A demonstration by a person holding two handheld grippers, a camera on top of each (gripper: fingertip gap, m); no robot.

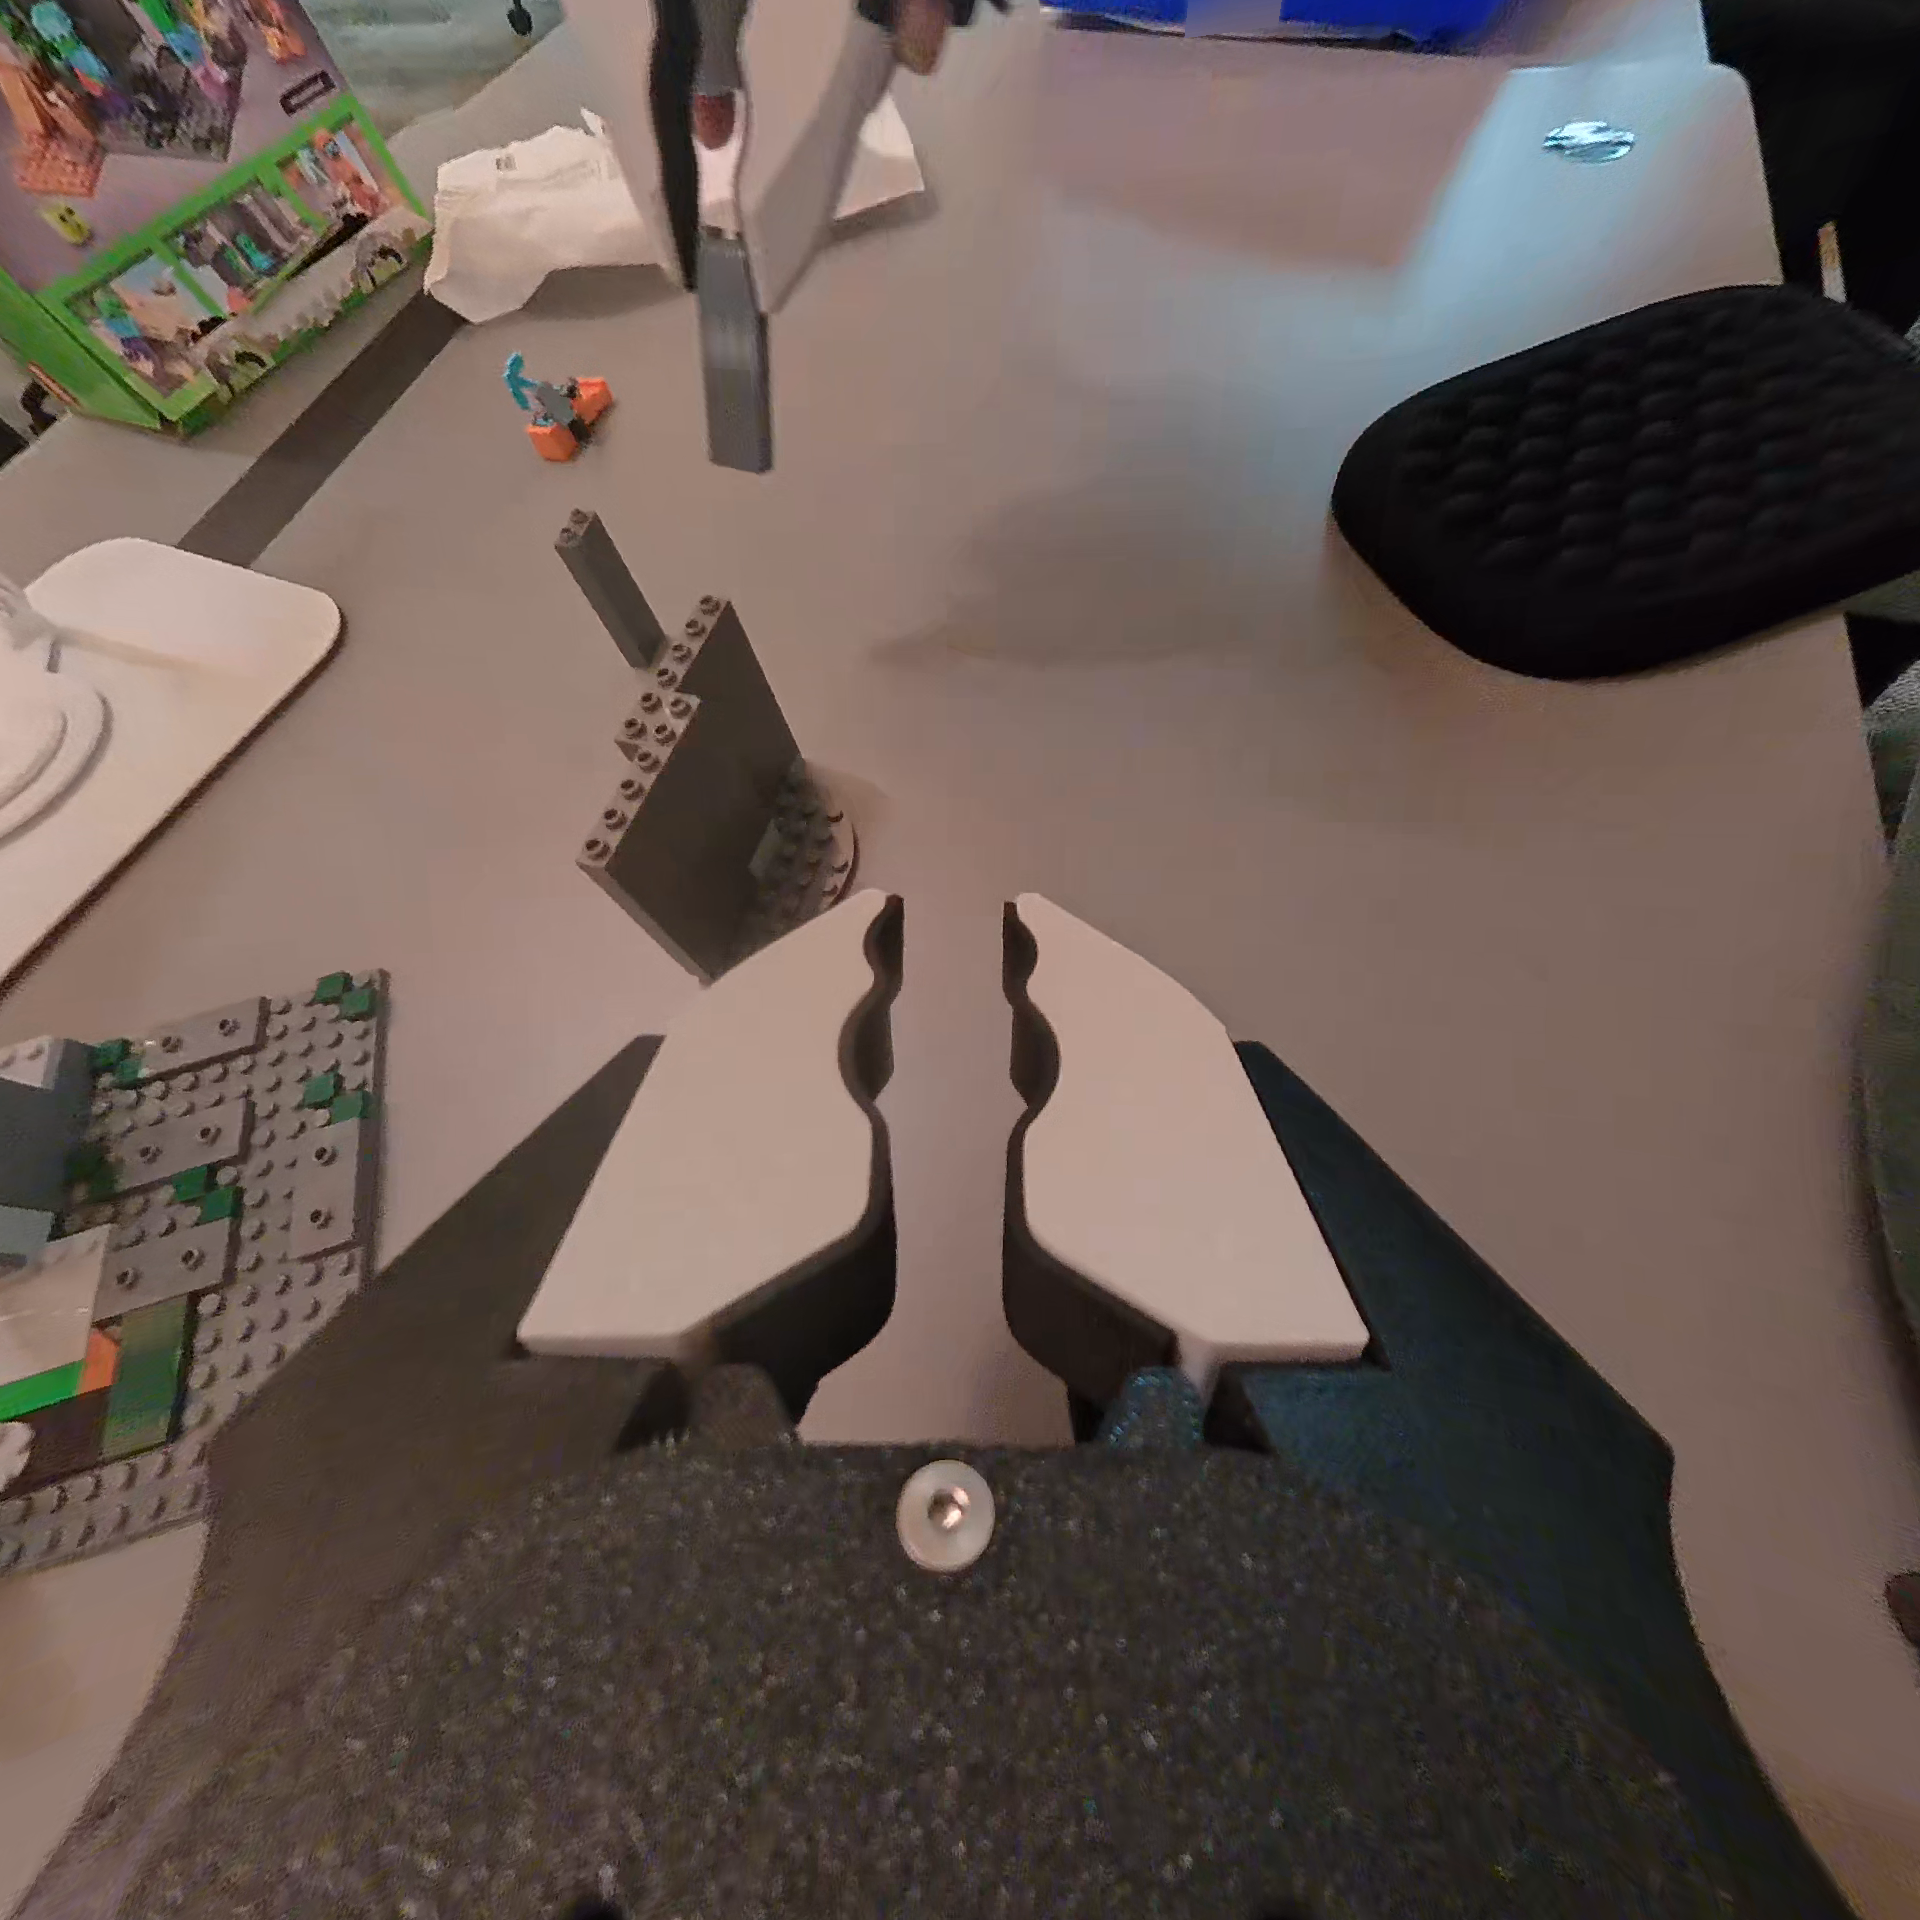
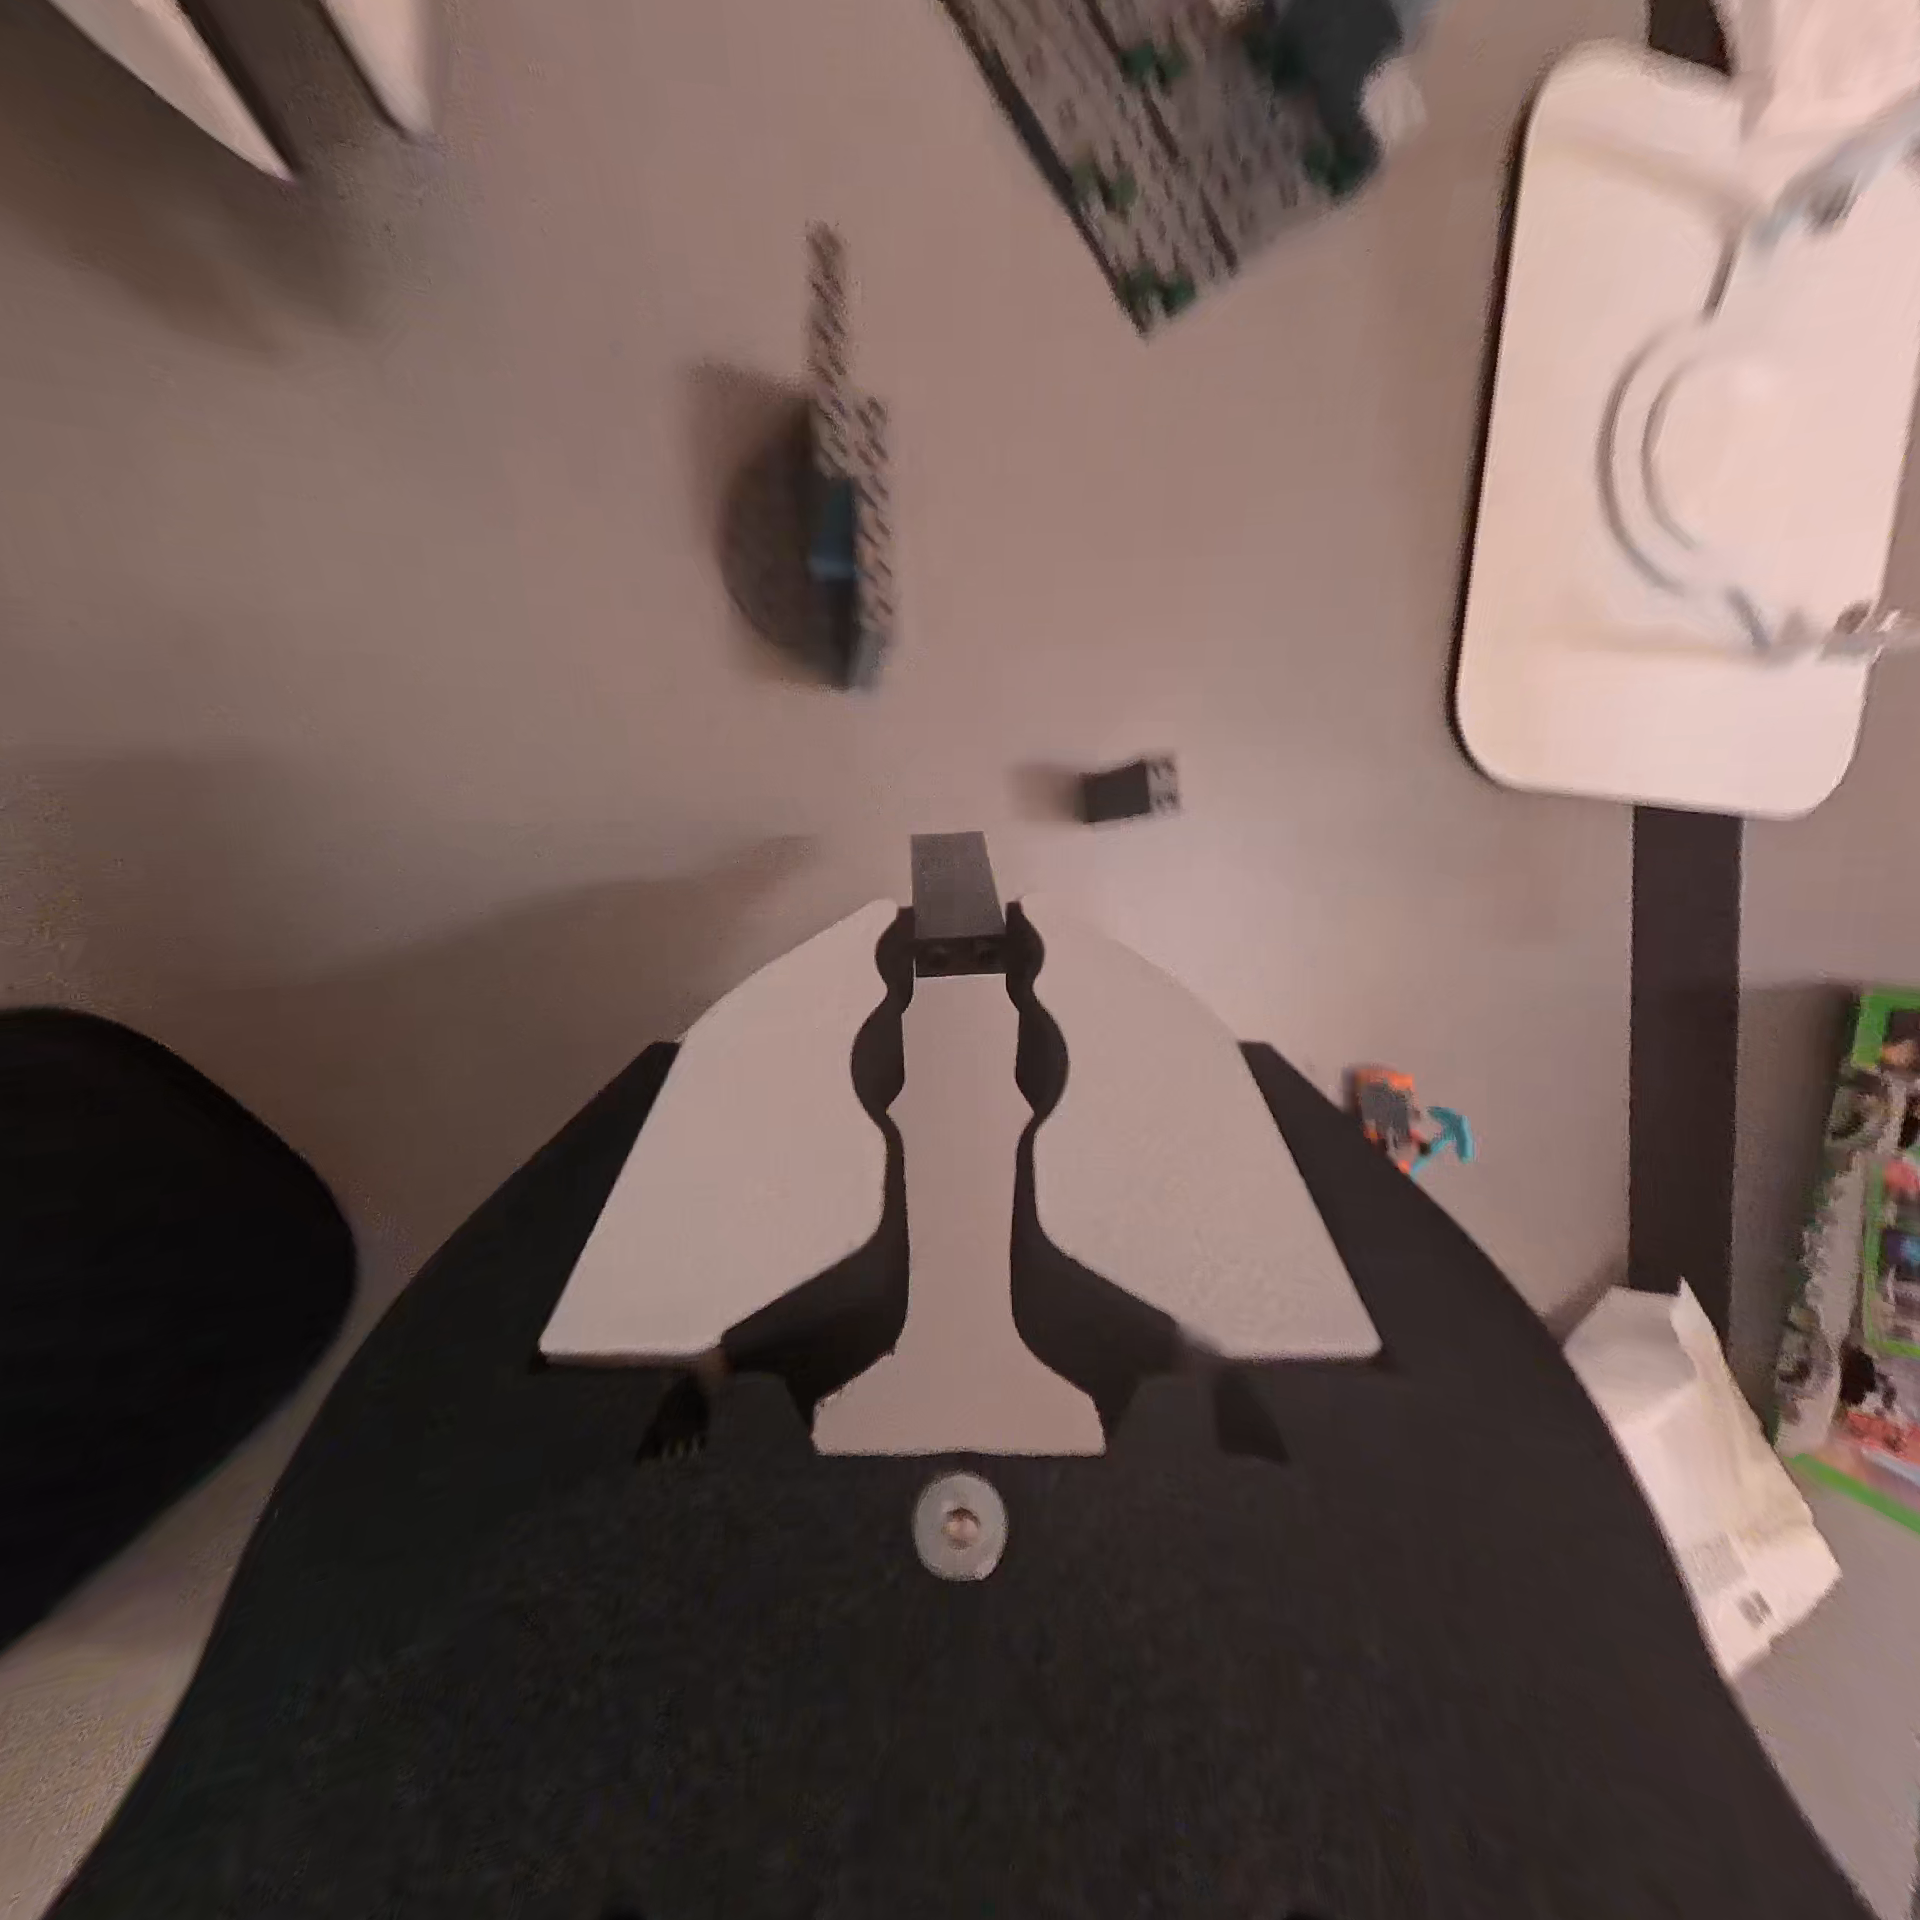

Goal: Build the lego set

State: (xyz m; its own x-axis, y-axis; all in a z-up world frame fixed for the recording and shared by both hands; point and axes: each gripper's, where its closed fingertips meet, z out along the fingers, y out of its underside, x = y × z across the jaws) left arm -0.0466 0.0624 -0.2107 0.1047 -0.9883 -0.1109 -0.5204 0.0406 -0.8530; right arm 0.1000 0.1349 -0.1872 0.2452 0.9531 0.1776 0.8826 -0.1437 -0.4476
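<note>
Between our right claw's (image 2: 958, 940) white fingertips we hold a tall dark grey Lego column brick (image 2: 954, 902), pinched at its studded end, the rest pointing away over the desk (image 2: 416, 623). At about one o'clock from it, near but apart, a second dark grey column brick (image 2: 1130, 788) lies on the desk. Farther out at eleven o'clock stands the dark grey wall assembly (image 2: 831, 520) on its rounded base plate, blurred in this view. Beyond it at twelve to one o'clock lies the grey studded baseplate build (image 2: 1184, 156) with green bits. A white tray (image 2: 1621, 675) sits at two o'clock, a small orange and teal figure (image 2: 1403, 1132) at three o'clock, and a white paper bag (image 2: 1704, 1475) with the green set box (image 2: 1870, 1247) at four o'clock.

Our left claw (image 1: 953, 925) hovers over bare desk with a narrow gap between its fingers and nothing in it. Just beside its left fingertip, at eleven o'clock, the wall assembly (image 1: 696, 800) rises, stepped along its studded top. The baseplate build (image 1: 229, 1195) lies at nine o'clock. At twelve o'clock, well apart, we see the right claw (image 1: 732, 249) carrying its brick (image 1: 738, 364) end down above the desk. A black padded cushion (image 1: 1621, 478) rests at two o'clock.
</note>
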